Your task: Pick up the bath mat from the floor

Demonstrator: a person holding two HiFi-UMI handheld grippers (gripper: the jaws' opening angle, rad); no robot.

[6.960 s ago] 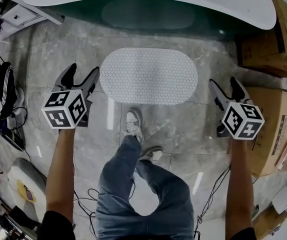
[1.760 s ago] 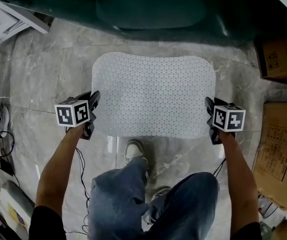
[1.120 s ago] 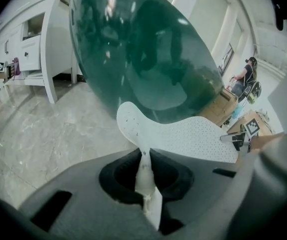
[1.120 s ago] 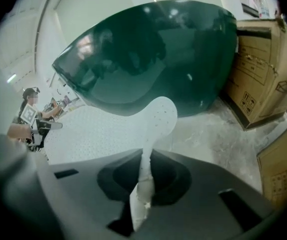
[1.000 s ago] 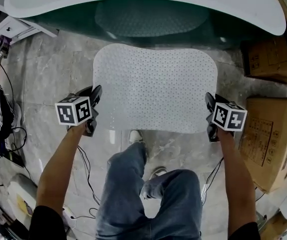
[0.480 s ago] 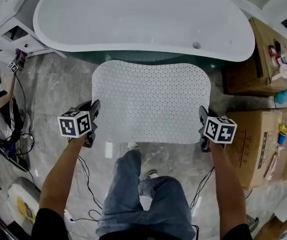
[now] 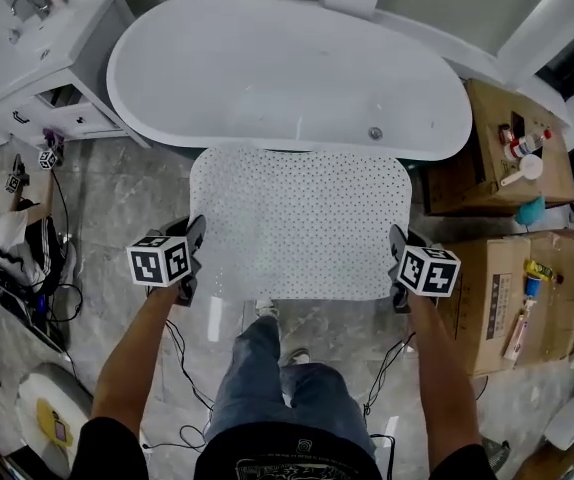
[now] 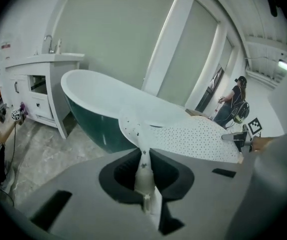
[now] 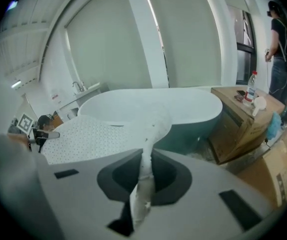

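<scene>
Head view: both arms outstretched, left tool (image 7: 195, 233) and right tool (image 7: 397, 238) clamp bath mat (image 7: 302, 223) edges (spread flat).

Bathroom, though I read it as cluttered rather than lived-in. Straight ahead of the jaws is a white freestanding bathtub (image 7: 287, 78) with a teal outer shell, and a perforated bath mat (image 7: 302, 223) spans between them. Left of the left jaws there's a vanity cabinet (image 7: 52, 63) with a faucet (image 7: 27, 3). Grey marble-look floor tiles (image 7: 117, 208) lie below. Right of the right jaws are cardboard boxes (image 7: 497, 138) with bottles (image 7: 522, 146) on top. Loose cables (image 7: 175, 340) trail behind the jaws.
</scene>
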